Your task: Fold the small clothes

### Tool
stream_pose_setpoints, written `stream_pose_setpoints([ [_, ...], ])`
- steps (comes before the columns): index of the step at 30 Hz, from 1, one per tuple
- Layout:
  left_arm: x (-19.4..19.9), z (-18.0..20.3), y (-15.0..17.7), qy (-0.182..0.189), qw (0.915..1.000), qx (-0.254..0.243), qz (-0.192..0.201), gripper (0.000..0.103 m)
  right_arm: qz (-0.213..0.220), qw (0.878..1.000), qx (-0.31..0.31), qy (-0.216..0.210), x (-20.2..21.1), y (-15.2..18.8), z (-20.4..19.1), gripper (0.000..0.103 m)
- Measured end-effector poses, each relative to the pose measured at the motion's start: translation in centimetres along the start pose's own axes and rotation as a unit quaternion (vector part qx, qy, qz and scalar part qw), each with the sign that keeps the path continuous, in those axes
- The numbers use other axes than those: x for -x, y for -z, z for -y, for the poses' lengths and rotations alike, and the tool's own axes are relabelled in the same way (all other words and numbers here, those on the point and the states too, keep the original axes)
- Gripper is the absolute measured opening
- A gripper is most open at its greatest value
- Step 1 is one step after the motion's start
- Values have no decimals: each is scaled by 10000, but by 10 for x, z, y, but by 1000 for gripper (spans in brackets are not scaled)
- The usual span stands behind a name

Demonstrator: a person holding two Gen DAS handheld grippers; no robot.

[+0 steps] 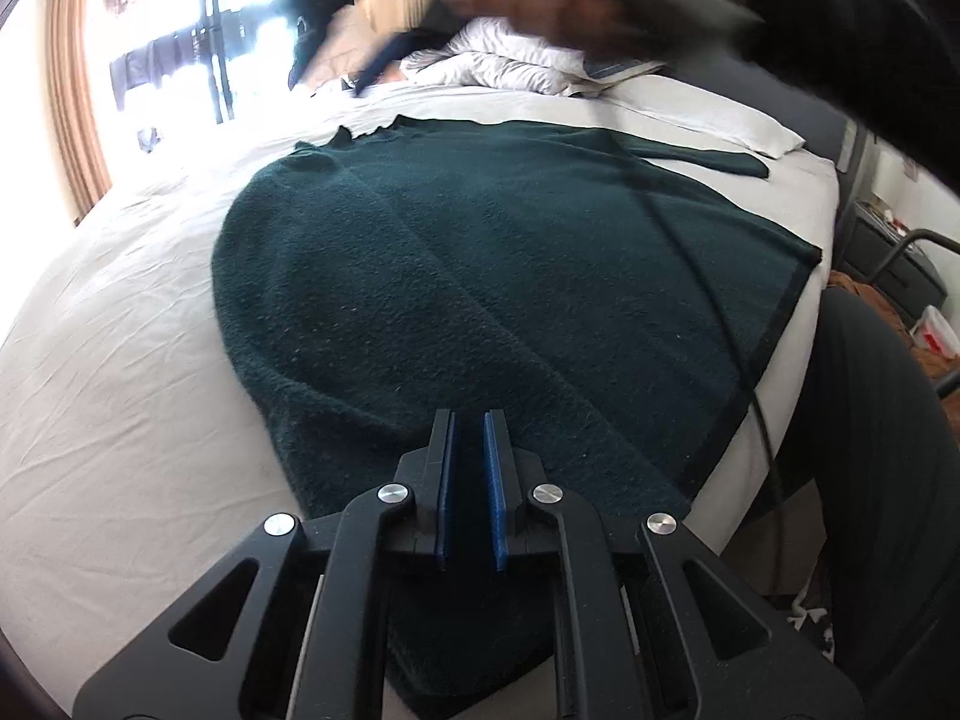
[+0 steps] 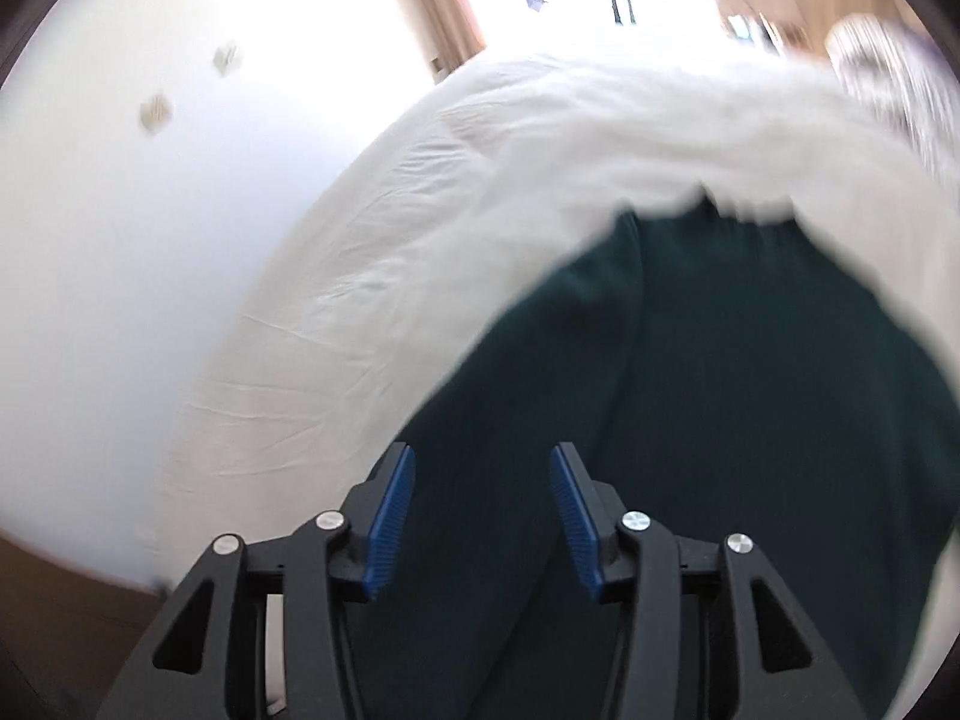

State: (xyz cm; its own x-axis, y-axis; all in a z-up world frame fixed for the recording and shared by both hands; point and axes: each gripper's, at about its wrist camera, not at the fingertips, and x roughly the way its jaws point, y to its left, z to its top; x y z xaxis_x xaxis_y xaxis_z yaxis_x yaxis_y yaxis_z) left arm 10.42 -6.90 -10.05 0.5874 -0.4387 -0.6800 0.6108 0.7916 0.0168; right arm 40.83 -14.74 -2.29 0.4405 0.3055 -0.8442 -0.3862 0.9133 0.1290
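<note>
2 grippers hang over a dark green sweater (image 1: 480,276) that lies flat on a bed with a white sheet (image 1: 120,372). The left gripper (image 1: 469,420) is almost closed, with only a thin gap between its blue pads. Whether it pinches the knit under it, I cannot tell. The right gripper (image 2: 483,456) is open with nothing held. 1 sleeve (image 1: 702,156) points toward a pillow (image 1: 714,114).
</note>
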Motion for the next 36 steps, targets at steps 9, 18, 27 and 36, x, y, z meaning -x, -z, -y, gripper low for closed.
stream_pose_setpoints([
  [9,-7,6,10,138,9996,-64,240,9,-564,9735,1802,1290,-77,-70,-70,50],
  [18,-8,1,15,329,9985,64,443,9,-1676,9229,2954,1814,-132,-34,-102,39],
  [27,-7,-3,17,319,9984,60,464,9,-1870,9197,2818,1997,-116,-18,-87,40],
  [36,-6,-5,17,348,9982,99,478,9,-1859,8479,3889,3088,-151,-2,-105,44],
])
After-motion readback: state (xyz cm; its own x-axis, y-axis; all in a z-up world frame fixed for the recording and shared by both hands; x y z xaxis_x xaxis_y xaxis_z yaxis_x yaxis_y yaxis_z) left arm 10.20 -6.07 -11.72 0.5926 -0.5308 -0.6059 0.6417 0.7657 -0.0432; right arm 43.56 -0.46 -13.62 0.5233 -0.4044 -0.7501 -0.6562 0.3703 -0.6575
